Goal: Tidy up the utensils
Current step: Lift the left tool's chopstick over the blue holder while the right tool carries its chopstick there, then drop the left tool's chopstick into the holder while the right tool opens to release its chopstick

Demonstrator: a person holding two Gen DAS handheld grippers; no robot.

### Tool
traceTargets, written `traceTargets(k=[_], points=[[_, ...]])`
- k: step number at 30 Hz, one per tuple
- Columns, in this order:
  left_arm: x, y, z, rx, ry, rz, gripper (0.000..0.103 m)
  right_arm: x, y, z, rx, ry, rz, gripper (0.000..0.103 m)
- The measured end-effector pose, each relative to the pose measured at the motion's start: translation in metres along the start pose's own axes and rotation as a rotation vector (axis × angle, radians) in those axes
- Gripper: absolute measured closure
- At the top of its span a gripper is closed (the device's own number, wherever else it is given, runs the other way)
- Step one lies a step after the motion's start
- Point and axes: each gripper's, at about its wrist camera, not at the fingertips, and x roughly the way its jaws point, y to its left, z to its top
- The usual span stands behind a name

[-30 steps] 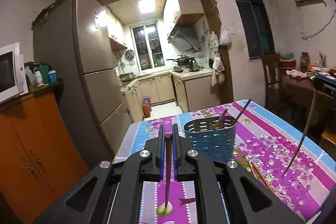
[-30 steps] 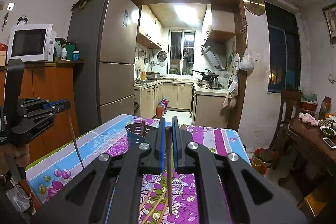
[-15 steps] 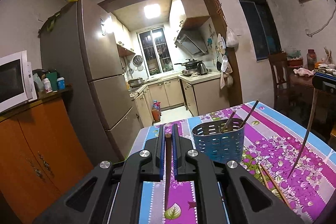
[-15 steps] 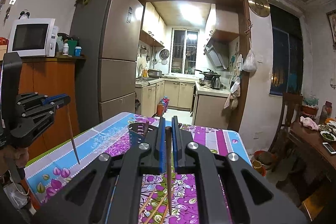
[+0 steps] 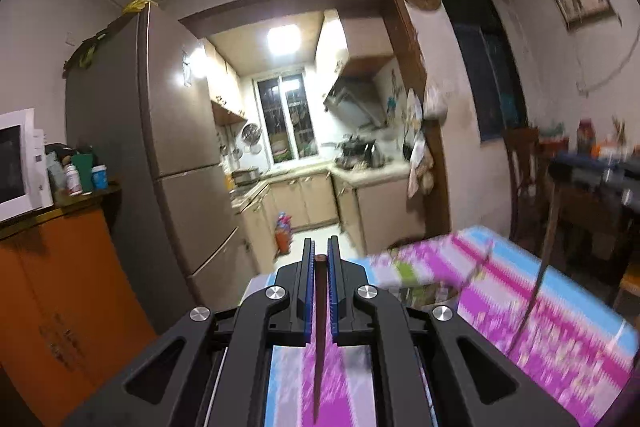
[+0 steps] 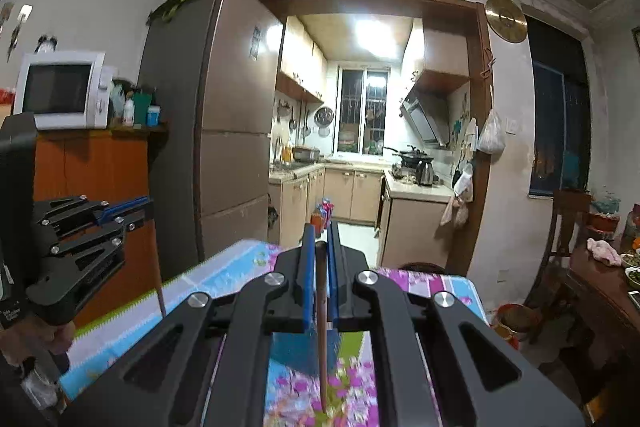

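My left gripper point(image 5: 319, 259) is shut on a dark brown chopstick point(image 5: 319, 339) that hangs point-down over the floral tablecloth point(image 5: 560, 339). My right gripper point(image 6: 320, 247) is shut on a lighter brown chopstick point(image 6: 322, 339), also hanging point-down. The left gripper also shows in the right wrist view point(image 6: 148, 205) at the left, with its chopstick point(image 6: 159, 287) dangling. The right gripper shows blurred at the right edge of the left wrist view point(image 5: 560, 169), its chopstick point(image 5: 538, 279) hanging. The blue slotted holder point(image 6: 298, 351) sits just behind my right fingers, mostly hidden.
A tall fridge point(image 6: 224, 131) and an orange cabinet point(image 6: 92, 171) with a microwave point(image 6: 60, 95) stand left of the table. A dark wooden table point(image 6: 600, 291) and chair point(image 6: 568, 227) are at the right. The kitchen doorway lies ahead.
Both grippers have risen and tilted up, so less table shows. The holder has dropped behind the fingers in both views. Both chopsticks stay gripped. The left wrist view is now motion-blurred.
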Motion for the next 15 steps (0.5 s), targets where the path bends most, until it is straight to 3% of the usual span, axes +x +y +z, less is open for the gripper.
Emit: traceTargets(k=[8,11,15], points=[[0.046,0.014,0.085,-0.152,-0.193,-0.127,0.096,0.043,-0.014,0.048,0.045,-0.104,-0.03,0.098],[0.071,0.015,0.092,-0.209,-0.224,-0.179,0.096,0.063,-0.02,0.051,0.067,-0.121,-0.043,0.098],[0.113,0.014,0.071,-0.266,-0.209,-0.223,0.096,0.096,-0.028,0.039,0.11,-0.109,-0.057,0.098]])
